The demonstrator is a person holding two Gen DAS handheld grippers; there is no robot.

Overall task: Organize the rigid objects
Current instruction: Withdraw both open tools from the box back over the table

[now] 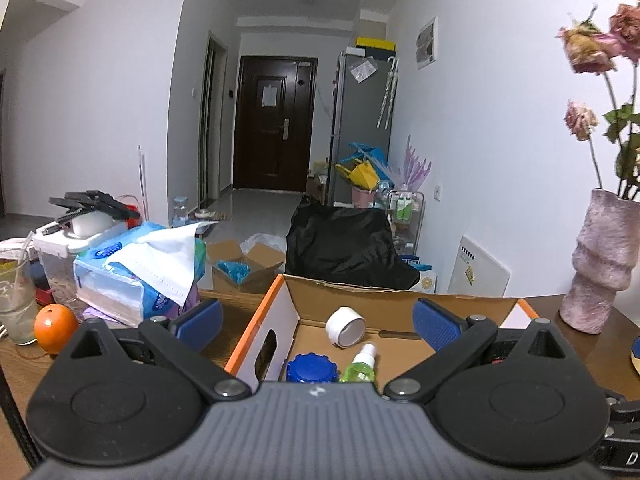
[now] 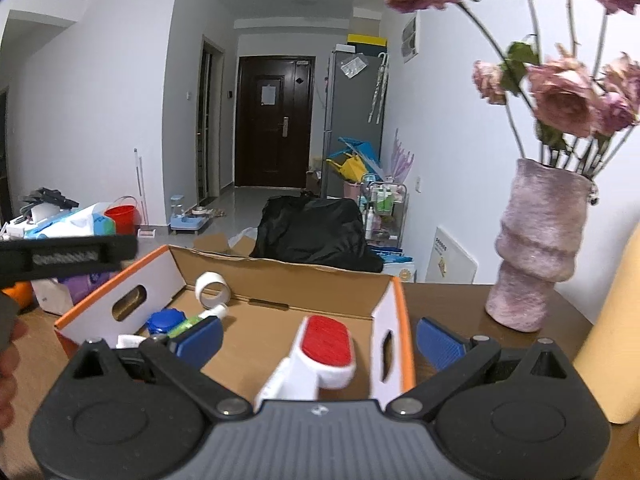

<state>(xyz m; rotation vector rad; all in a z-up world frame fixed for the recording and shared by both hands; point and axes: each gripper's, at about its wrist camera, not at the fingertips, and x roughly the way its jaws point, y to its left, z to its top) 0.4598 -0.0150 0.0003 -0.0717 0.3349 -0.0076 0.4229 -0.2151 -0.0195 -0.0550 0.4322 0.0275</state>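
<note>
The left gripper [image 1: 318, 322] is wide open. Its two blue fingers [image 1: 200, 320] stand far apart and hold nothing. It hangs over the left end of the cardboard box [image 1: 400, 300].

The right gripper [image 2: 318, 340] is wide open too. Between its blue fingers [image 2: 438, 342] sits a white brush with a red fuzzy pad [image 2: 326, 350]. The fingers do not touch the brush. The brush looks a bit blurry, so I cannot tell if it rests on the box floor or is still in the air. It is at the right end of the box, close to the white wall with the hand hole.

The box is open on top. It is brown inside, white outside, with orange edges. It sits on a brown wooden table [image 2: 448, 300].

Inside the box, at the left end, there is a white roll of tape [image 1: 345, 326] lying on its side. Near it is a small green spray bottle [image 1: 360, 366] with a white top, tipped over. Right beside the bottle is a round blue lid with bumpy edges [image 1: 310, 368]. A thin dark stick [image 1: 398, 334] lies flat by the back wall.

To the right of the box stands a bumpy pink vase [image 2: 536, 248] with dry pink flowers [image 2: 560, 96]. To the left are a soft pack of tissues [image 1: 136, 272], an orange [image 1: 54, 328] and a glass cup [image 1: 16, 304].
</note>
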